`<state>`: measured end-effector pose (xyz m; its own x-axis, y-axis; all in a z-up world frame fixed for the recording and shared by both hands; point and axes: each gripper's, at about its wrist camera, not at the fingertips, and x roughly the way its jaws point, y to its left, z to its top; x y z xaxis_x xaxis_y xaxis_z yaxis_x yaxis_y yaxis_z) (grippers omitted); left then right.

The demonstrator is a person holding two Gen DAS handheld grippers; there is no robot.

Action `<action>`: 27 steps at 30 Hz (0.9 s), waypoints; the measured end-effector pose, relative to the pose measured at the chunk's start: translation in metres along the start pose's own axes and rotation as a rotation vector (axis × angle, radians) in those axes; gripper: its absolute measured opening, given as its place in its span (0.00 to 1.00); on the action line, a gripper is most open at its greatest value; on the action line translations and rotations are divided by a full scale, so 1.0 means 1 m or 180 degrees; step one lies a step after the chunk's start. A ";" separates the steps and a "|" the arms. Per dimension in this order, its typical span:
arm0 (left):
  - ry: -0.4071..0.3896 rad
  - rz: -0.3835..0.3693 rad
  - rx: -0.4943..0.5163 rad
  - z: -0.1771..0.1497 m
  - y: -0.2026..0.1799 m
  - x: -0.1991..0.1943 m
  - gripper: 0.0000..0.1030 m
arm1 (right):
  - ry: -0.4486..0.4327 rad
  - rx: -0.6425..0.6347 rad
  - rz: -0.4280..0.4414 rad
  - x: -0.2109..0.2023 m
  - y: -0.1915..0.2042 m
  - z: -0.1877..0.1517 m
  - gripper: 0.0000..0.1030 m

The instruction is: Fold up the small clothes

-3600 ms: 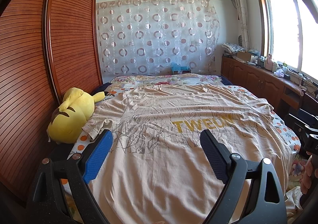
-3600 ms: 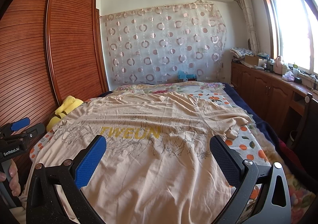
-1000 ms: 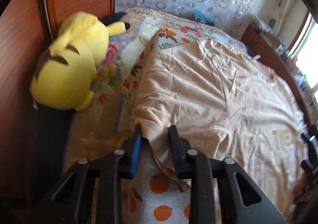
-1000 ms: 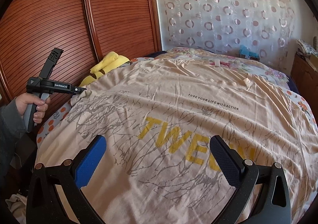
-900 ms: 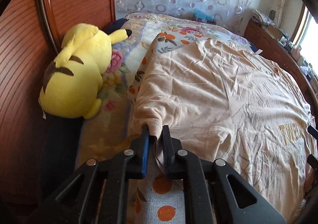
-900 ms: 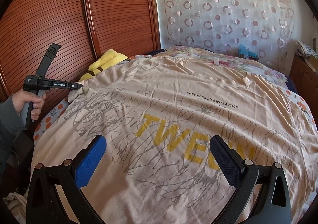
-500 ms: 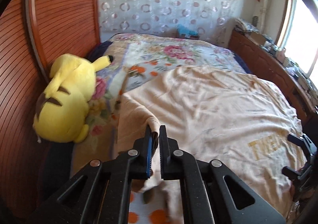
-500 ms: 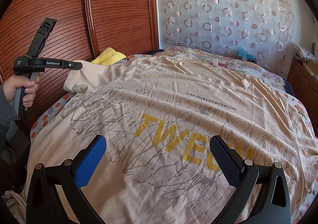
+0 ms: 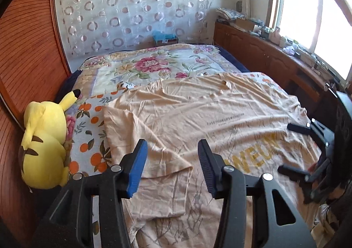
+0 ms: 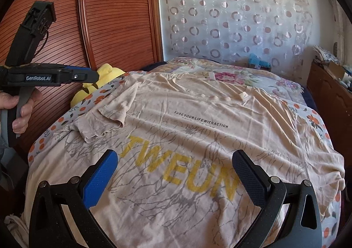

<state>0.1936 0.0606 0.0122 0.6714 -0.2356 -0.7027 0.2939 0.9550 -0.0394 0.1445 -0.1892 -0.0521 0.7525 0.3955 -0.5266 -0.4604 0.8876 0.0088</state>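
Note:
A beige T-shirt (image 10: 198,138) with yellow letters lies spread face up on the bed; it also shows in the left wrist view (image 9: 209,116). Its left sleeve (image 10: 105,118) is folded inward onto the chest; in the left wrist view the sleeve (image 9: 162,173) lies just below my fingers. My left gripper (image 9: 170,164) is open and empty above that sleeve; it also shows in the right wrist view (image 10: 88,76). My right gripper (image 10: 176,177) is open and empty above the shirt's lower front, and it also shows in the left wrist view (image 9: 292,149).
A yellow plush toy (image 9: 44,146) lies at the bed's left edge against the wooden wardrobe (image 10: 99,17). A floral bedspread (image 9: 143,67) covers the bed. A wooden cabinet (image 9: 264,54) with clutter runs under the window on the right.
My left gripper carried the sleeve inward over the shirt, then opened and let it go. The sleeve now lies folded on the chest. The right gripper stayed open, hardly moving.

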 end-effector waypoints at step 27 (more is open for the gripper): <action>0.0245 0.0373 -0.0379 -0.099 0.064 0.032 0.77 | 0.0526 -0.0722 0.0817 0.132 0.084 0.078 0.46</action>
<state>0.1661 0.1323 -0.0832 0.6409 -0.1115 -0.7595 0.1311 0.9908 -0.0348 0.2418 -0.0444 -0.0549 0.5215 0.5385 -0.6619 -0.7307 0.6824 -0.0205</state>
